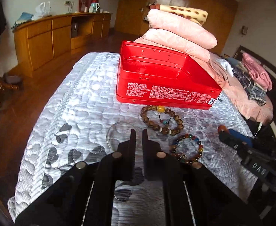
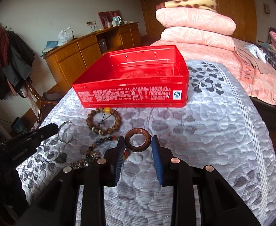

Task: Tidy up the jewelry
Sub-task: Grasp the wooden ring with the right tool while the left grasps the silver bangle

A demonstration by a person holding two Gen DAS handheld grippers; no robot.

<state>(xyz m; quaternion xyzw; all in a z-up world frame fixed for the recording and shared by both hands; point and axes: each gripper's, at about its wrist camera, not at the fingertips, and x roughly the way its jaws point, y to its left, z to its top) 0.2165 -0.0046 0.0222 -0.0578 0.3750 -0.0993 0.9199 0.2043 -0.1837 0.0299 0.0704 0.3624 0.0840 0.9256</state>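
Two grippers over quilt (image 2: 203,131): right gripper (image 2: 138,145) spread wide around brown ring bangle (image 2: 137,140); left gripper (image 1: 138,134) narrowly parted at clear bangle (image 1: 119,131). Red tin (image 2: 132,79) beyond.

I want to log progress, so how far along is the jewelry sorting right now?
Nothing looks stowed yet: the red tin shows no jewelry inside. In hand: the right gripper is open around the brown wooden bangle; the left gripper, nearly closed, is at the clear bangle. Also left: the wooden bead bracelet and the multicolored bead bracelet.
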